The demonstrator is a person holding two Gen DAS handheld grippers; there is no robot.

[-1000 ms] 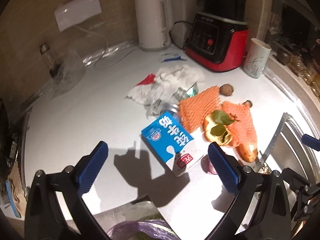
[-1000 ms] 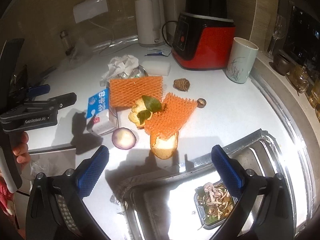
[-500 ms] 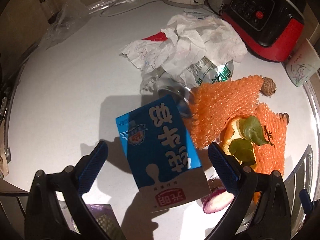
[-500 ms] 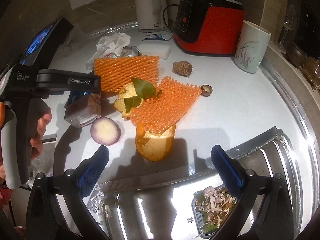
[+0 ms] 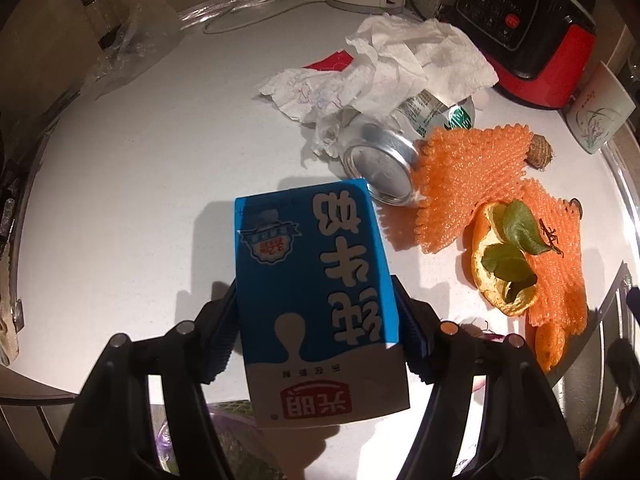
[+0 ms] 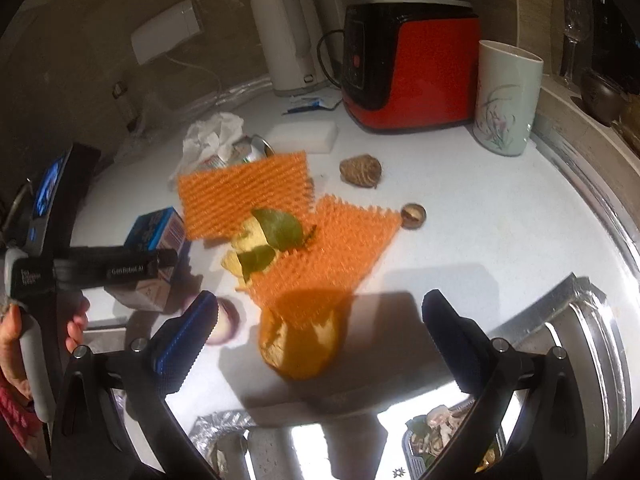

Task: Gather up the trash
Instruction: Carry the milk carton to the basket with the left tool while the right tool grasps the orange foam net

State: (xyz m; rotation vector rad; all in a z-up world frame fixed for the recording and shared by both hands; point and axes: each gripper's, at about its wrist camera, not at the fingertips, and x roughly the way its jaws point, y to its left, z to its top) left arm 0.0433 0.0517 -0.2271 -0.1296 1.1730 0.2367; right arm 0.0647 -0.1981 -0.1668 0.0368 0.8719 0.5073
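Left gripper [image 5: 316,320] just closing, pinching milk carton [image 5: 316,280] near counter edge [image 5: 36,392]; right gripper [image 6: 320,340] spread wide above orange peel [image 6: 298,344], sink rim [image 6: 560,300] close.

A home kitchen: white countertop [image 6: 480,220] with electric kettle [image 6: 288,40], red blender base [image 6: 416,68] and steel sink [image 6: 580,352]

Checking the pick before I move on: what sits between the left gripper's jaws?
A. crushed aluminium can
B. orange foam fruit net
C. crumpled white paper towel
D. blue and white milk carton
D: the blue and white milk carton fills the left gripper, both pads against its sides.
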